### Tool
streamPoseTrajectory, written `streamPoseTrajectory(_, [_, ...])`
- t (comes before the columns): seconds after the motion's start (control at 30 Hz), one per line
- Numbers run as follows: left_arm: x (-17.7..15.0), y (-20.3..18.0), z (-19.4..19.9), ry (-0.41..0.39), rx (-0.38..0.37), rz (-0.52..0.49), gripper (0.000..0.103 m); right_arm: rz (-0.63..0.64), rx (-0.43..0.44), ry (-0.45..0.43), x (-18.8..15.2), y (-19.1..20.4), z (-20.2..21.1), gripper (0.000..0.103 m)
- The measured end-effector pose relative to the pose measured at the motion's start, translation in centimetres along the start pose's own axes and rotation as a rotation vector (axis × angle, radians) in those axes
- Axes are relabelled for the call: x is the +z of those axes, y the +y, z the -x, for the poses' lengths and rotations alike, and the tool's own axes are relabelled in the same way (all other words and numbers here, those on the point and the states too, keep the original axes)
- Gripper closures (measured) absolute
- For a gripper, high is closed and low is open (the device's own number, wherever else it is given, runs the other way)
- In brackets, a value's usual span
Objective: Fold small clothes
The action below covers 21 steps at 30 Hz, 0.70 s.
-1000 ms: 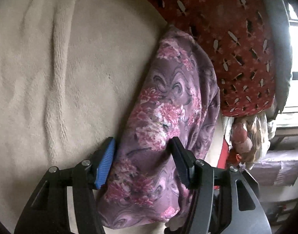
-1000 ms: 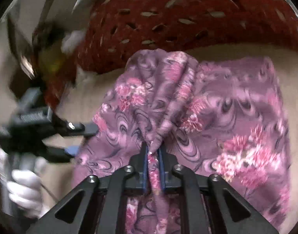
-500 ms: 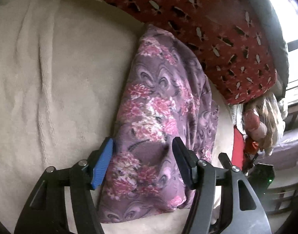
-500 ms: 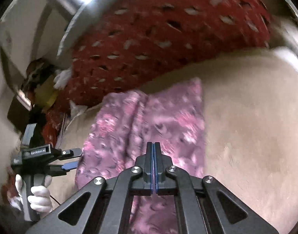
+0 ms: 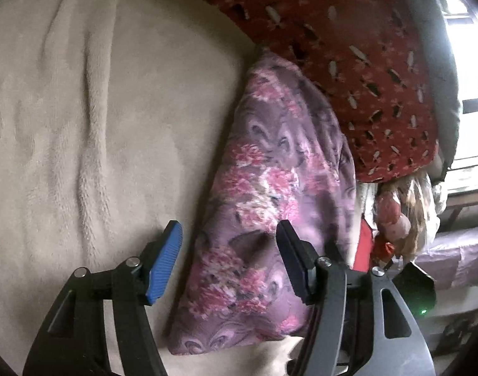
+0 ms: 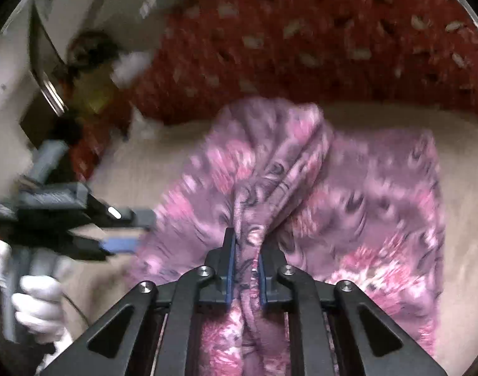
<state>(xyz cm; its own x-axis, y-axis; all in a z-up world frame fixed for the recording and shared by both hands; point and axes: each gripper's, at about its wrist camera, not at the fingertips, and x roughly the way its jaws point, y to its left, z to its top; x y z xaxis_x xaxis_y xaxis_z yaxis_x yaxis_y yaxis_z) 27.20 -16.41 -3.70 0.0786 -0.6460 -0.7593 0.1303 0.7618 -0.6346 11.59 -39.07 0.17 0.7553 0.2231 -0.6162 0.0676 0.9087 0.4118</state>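
Observation:
A purple cloth with pink flowers (image 5: 270,188) lies on a beige fleece blanket (image 5: 82,125). My left gripper (image 5: 229,250) is open, its jaws wide apart over the cloth's near end, holding nothing. In the right wrist view my right gripper (image 6: 246,250) is shut on a bunched fold of the same cloth (image 6: 380,219), which rises in a pinched ridge above the fingers. The left gripper (image 6: 123,232) also shows there at the left, held by a white-gloved hand, next to the cloth's edge.
A dark red patterned bedspread (image 5: 348,47) lies along the far side of the cloth, also in the right wrist view (image 6: 333,47). Bags and clutter (image 5: 402,206) hang beyond the bed's edge at the right, by a bright window.
Half a second ago my right gripper was shut and empty above the cloth; now it is shut on a bunched fold. My left gripper shifted slightly and stays open.

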Motion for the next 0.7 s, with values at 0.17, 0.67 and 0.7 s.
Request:
streamPoseTrajectory(0.17, [-0.7,-2.7,-0.1,-0.01,0.012,-0.068,0.042,-0.037,-0.022,-0.133,1.0,-2.6,6.4,0.093])
streamPoseTrajectory(0.67, [-1.2,-7.6,-2.5,-0.03,0.131,-0.187,0.039,-0.4,-0.02,-0.14,-1.2,-13.7,8.8,0.054])
streamPoseTrajectory(0.7, [-0.7,-8.2,-2.7,-0.034,0.137,-0.19,0.039,-0.41,-0.024,-0.141,-0.4,-13.8,8.3,0.048])
